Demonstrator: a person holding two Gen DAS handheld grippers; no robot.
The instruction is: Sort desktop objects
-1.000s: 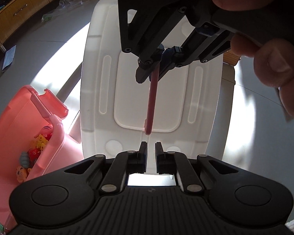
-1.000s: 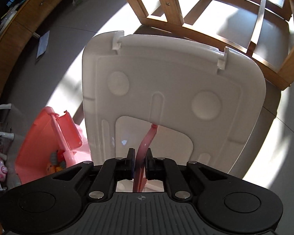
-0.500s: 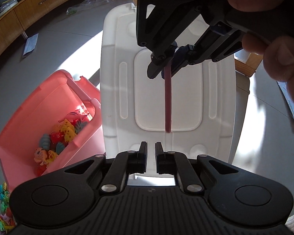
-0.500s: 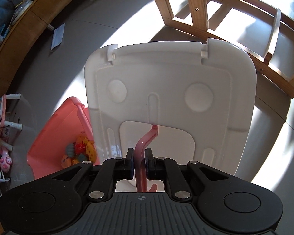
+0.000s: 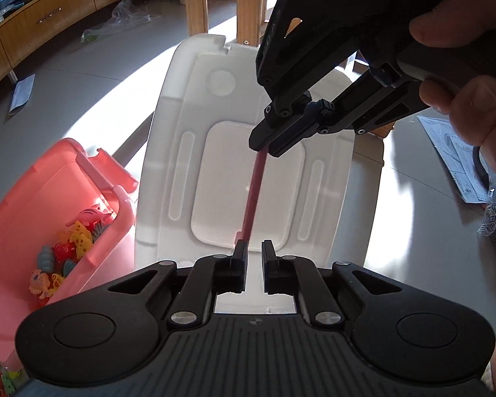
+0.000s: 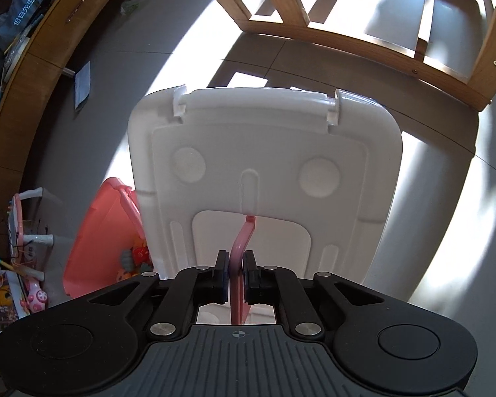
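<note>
A white plastic lid (image 5: 168,165) (image 6: 264,132) hangs by its thin pink handle (image 5: 254,192) (image 6: 243,238). My right gripper (image 6: 236,261) (image 5: 274,142) is shut on that handle, and a person's hand (image 5: 473,106) holds the gripper. My left gripper (image 5: 254,251) is shut with nothing between its fingers, just below the handle's lower end. To the left stands an open pink box (image 5: 49,192) (image 6: 99,225) with several small colourful toys (image 5: 69,241) inside. The lid hides the floor beneath it.
Wooden furniture legs (image 5: 195,0) (image 6: 347,43) stand beyond the lid on the grey tiled floor. A long wooden cabinet (image 5: 49,20) runs along the left. Papers (image 5: 463,165) lie on the floor at right, and toys (image 6: 33,291) sit at far left.
The lid, still hanging from the right gripper, now looks smaller and farther below. More of the pink box and the wooden legs have come into the left wrist view.
</note>
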